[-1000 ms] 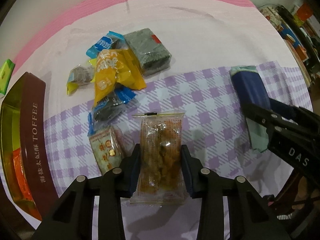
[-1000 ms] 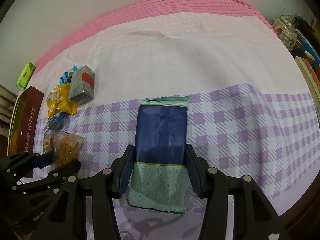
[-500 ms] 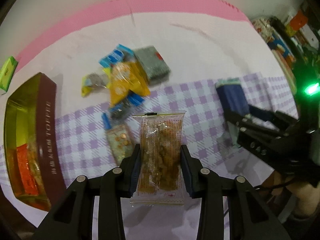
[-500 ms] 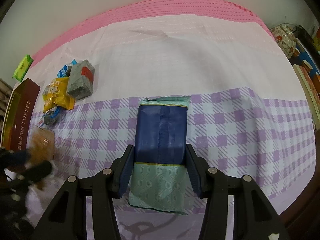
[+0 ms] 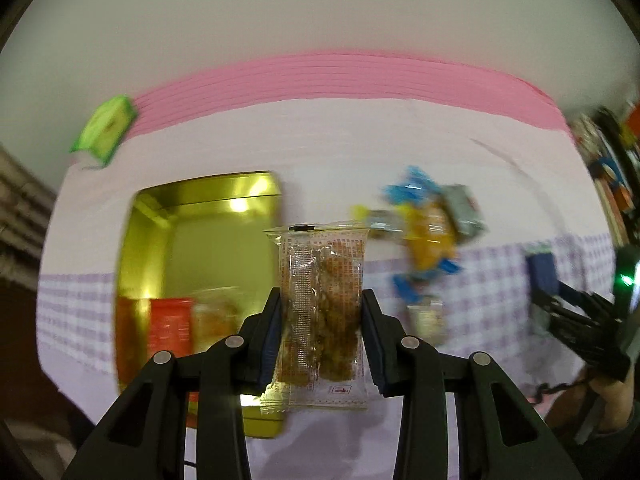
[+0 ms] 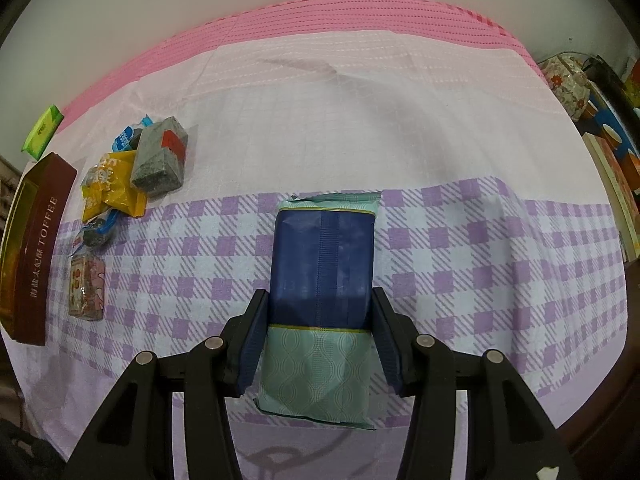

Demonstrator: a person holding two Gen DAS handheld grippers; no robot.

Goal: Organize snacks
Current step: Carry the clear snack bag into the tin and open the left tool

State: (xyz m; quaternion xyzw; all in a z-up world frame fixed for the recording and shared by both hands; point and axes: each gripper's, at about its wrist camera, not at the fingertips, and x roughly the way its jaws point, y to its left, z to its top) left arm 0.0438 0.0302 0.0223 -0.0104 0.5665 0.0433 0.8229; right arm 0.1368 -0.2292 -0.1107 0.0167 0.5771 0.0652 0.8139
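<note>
On the checked tablecloth stands a toffee tin

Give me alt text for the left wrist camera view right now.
The left gripper holds a clear snack packet upright above an open gold tin on a pink and purple-checked cloth. A blurred pile of wrapped snacks lies right.

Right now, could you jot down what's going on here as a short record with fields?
left gripper: jaws shut on clear snack packet
right gripper: jaws shut on blue-and-green pack
open tin: gold inside, orange packet in it
loose snacks: heaped on checked cloth beside the tin
green packet: apart, near pink edge
</note>
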